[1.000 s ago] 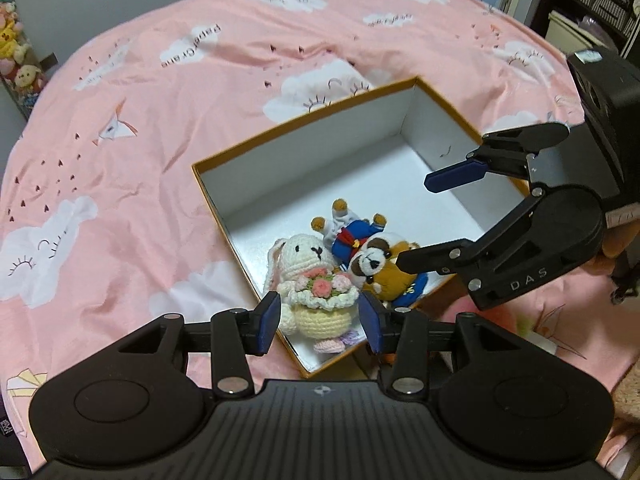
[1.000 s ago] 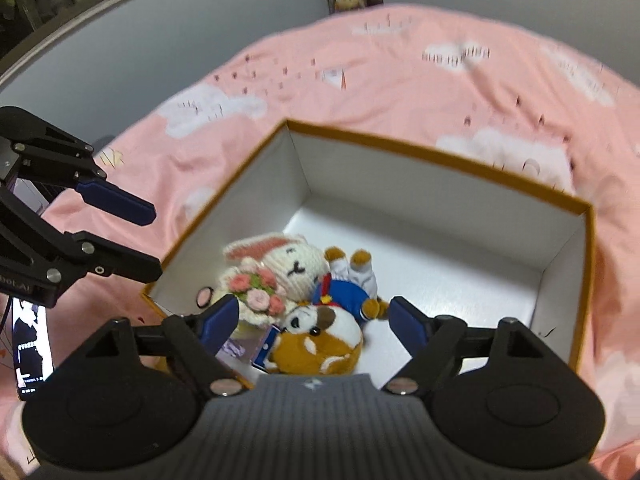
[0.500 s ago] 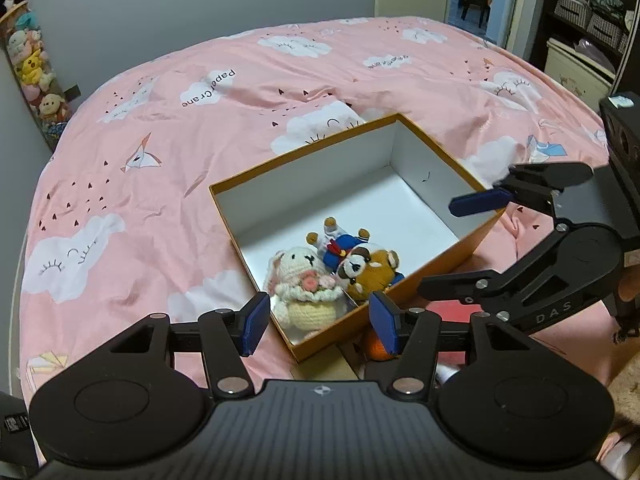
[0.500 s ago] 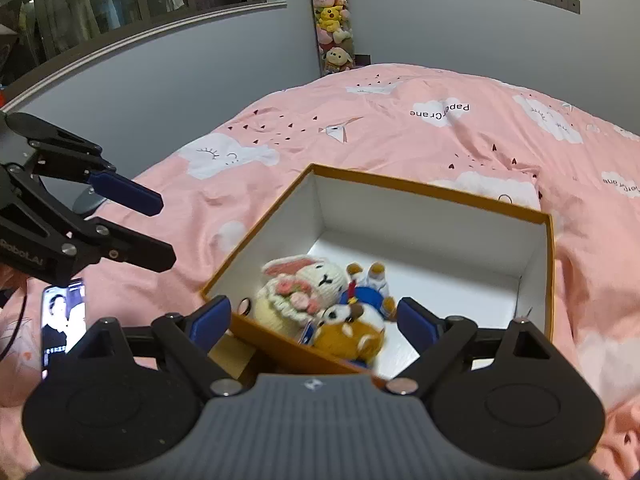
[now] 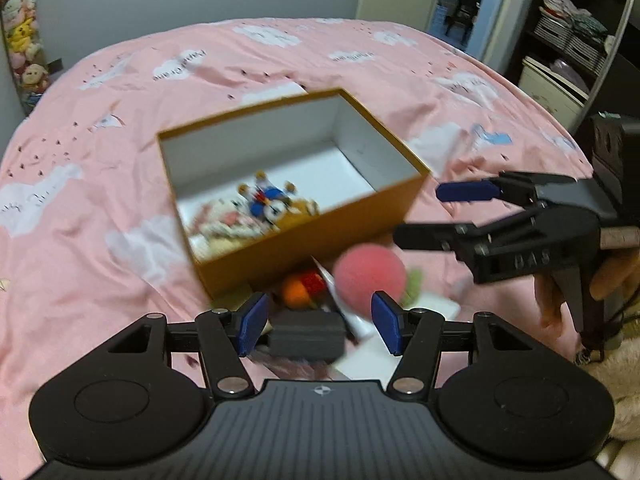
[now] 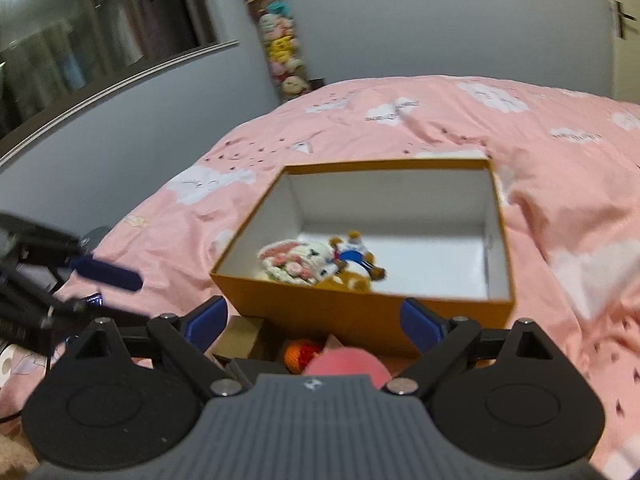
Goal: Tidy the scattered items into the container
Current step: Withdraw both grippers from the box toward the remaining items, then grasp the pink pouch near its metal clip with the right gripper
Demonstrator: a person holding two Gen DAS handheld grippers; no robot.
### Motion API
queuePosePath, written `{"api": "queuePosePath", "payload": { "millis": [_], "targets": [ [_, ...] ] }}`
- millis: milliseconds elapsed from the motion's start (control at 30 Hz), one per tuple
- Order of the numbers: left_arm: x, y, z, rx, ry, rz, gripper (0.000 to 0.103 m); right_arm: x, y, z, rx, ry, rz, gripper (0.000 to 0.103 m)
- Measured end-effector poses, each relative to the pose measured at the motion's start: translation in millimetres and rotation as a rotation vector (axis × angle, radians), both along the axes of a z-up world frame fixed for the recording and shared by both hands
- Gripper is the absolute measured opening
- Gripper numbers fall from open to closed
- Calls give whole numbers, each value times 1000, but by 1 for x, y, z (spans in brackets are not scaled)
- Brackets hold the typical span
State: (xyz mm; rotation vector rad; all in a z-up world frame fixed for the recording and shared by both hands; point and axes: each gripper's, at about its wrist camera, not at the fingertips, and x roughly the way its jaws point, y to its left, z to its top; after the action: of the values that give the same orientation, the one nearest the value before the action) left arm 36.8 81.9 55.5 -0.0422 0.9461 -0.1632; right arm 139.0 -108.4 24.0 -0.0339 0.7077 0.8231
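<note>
An orange box [image 5: 320, 236] [image 6: 360, 312] with a white inside sits on the pink bed. In it lie a crocheted bunny [image 5: 224, 224] [image 6: 296, 260], a blue duck toy [image 5: 264, 200] [image 6: 352, 254] and a brown bear [image 5: 298, 210] [image 6: 348, 280]. In front of the box lie a pink ball [image 5: 370, 276] [image 6: 346, 364], a small orange toy [image 5: 298, 292] [image 6: 300, 354] and a dark grey block [image 5: 306, 336]. My left gripper [image 5: 319, 320] [image 6: 104, 290] hovers over these, jaws opening, gripping nothing. My right gripper [image 6: 314, 320] [image 5: 440, 214] is beside the box, jaws opening, empty.
The pink cloud-print bedsheet [image 5: 100, 240] spreads all around the box. White cards [image 5: 436, 308] and a tan carton [image 6: 238, 334] lie by the loose items. A column of plush toys [image 6: 280, 52] stands at the wall. Shelves [image 5: 568, 40] are to the right. A hand [image 5: 616, 276] holds the right gripper.
Both grippers have drawn back from the box, which now looks smaller and farther. The pink ball, orange toy and dark block have come into view. Both pairs of jaws stand wider.
</note>
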Motion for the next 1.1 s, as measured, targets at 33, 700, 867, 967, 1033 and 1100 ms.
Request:
{"api": "queuePosePath", "payload": {
  "millis": [33, 700, 867, 967, 1033, 1100],
  "targets": [
    [-4, -4, -3, -5, 7, -7, 67, -4, -4, -3, 3, 4, -10, 94],
    [-42, -50, -75, -80, 225, -38, 67, -42, -56, -68, -161, 383, 5, 93],
    [-42, -55, -80, -80, 243, -48, 63, -46, -59, -73, -177, 413, 28, 92],
    [-41, -56, -81, -82, 247, -48, 63, -49, -57, -77, -197, 419, 33, 84],
    [-41, -57, -82, -78, 246, -50, 63, -49, -56, -77, -185, 423, 38, 72],
    [-41, -57, -81, -75, 246, -53, 62, -48, -57, -76, -156, 442, 49, 57]
  ]
}}
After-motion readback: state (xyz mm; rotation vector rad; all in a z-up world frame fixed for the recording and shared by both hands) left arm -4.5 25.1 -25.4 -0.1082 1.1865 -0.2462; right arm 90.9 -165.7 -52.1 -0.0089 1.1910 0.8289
